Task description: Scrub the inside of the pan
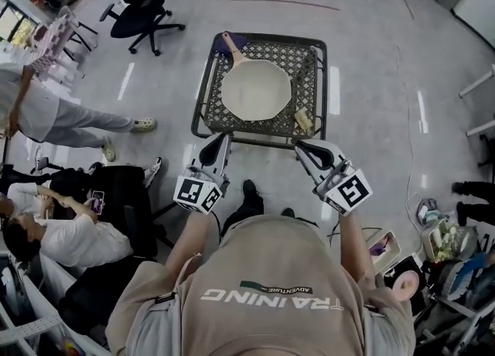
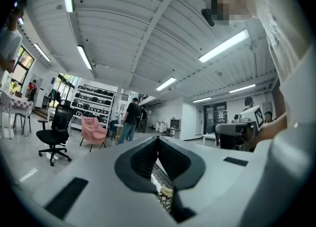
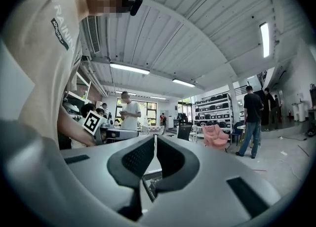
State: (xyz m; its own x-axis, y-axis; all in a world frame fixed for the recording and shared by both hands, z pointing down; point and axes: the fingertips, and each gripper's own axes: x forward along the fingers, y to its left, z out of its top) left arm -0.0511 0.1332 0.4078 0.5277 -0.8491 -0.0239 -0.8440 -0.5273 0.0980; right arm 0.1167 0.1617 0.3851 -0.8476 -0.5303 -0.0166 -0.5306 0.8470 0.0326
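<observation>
A cream pan [image 1: 256,89] lies on a black metal lattice table [image 1: 305,56], its wooden handle [image 1: 232,46] pointing to the far left corner over a purple cloth [image 1: 237,39]. A yellowish sponge [image 1: 302,121] rests on the table's near right part, beside the pan. My left gripper [image 1: 219,140] hovers at the table's near edge, shut and holding nothing. My right gripper [image 1: 304,148] hangs just short of the near right corner, likewise shut and empty. In the left gripper view the jaws [image 2: 158,138] meet, with lattice and the sponge [image 2: 167,191] below them. The right gripper view shows closed jaws [image 3: 154,138] over the table's edge [image 3: 148,179].
A black office chair [image 1: 138,8] stands to the far left of the table. People sit and stand on the left [image 1: 69,231]. Bottles and boxes [image 1: 441,242] crowd the floor at the right. A pink chair [image 2: 93,130] stands far off.
</observation>
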